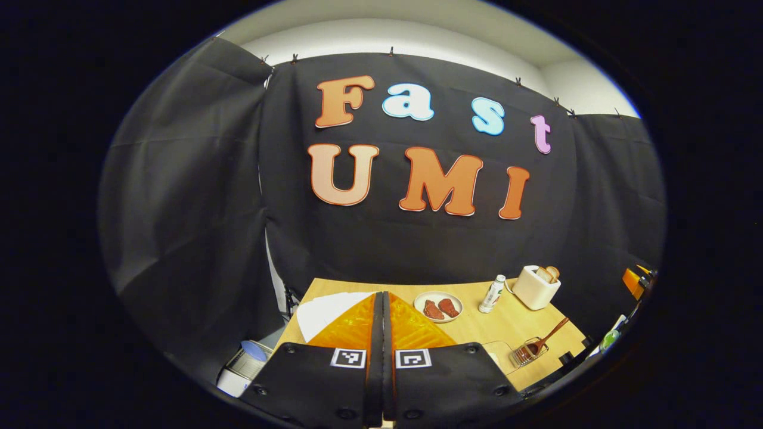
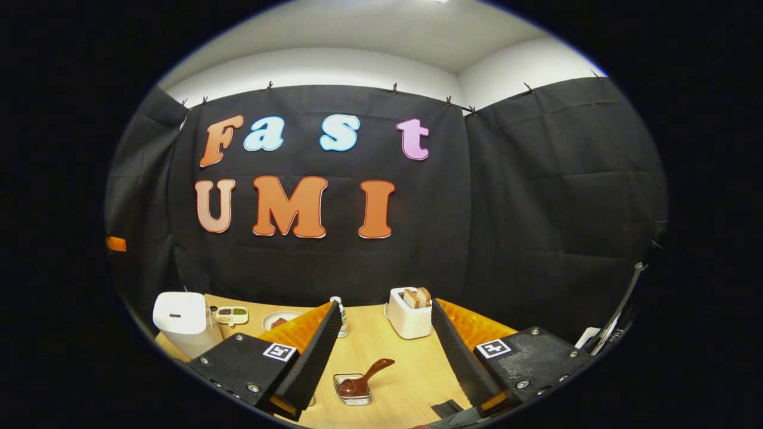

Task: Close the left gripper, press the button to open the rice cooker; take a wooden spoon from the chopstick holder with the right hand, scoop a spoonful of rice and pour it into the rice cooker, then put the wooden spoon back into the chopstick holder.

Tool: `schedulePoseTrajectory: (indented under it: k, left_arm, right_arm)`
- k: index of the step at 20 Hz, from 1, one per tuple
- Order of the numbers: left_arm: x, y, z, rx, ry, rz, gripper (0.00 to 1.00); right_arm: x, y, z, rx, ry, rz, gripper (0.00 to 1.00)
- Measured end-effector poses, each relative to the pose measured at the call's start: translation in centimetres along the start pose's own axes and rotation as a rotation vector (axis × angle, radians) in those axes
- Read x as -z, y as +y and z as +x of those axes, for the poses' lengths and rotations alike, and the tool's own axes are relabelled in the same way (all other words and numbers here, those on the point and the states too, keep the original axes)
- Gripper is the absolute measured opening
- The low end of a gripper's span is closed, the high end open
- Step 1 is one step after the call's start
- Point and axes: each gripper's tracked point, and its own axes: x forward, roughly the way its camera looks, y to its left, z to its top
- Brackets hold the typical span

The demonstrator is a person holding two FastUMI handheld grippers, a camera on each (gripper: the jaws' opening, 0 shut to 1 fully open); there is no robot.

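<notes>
Left gripper view has the left gripper [image 1: 382, 333] at the bottom of the picture with its two black-and-orange fingers pressed flat together, nothing between them, so the closing asked for by the task looks done and the button press is the step in hand. To do it well, I judge the closed tips should come down squarely on the lid button as one blunt point, pushing straight and not sliding across the smooth top.

Right gripper view shows the right gripper [image 2: 387, 348] with its fingers spread wide and empty above the pale wooden table [image 2: 411, 369]. Between them, near the front edge, stands the small wire-mesh chopstick holder [image 2: 353, 388], with the dark brown wooden spoon [image 2: 372, 372] lying in it, handle slanting up to the right.

Farther back on the left sits the white rounded rice cooker [image 2: 182, 319], lid down, a small dark slot on its front face; whether that is the button I cannot tell. The rice to be scooped I cannot make out.
</notes>
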Motion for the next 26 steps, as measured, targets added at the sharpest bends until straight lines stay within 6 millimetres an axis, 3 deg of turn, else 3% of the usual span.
schedulePoseTrajectory:
  k: [5, 14, 18, 26]
  left_arm:
    - [1.8, -0.1, 4.8, 0.076, 0.117, 0.050, 0.04]
    - [9.8, 1.0, 11.7, 0.144, 0.356, 0.030, 0.06]
    - [13.1, 1.6, 13.5, 0.153, 0.439, -0.010, 0.05]
    - [17.8, 2.8, 14.8, 0.142, 0.547, -0.023, 0.05]
  right_arm:
    - [1.3, 0.7, 0.0, -0.006, 0.041, -0.022, 0.94]
    - [1.8, 1.1, 0.6, 0.011, 0.067, -0.013, 0.95]
    - [1.3, 1.4, 1.0, 0.014, 0.064, -0.004, 0.94]
    - [1.7, 1.4, 1.0, 0.030, 0.076, -0.004, 0.95]
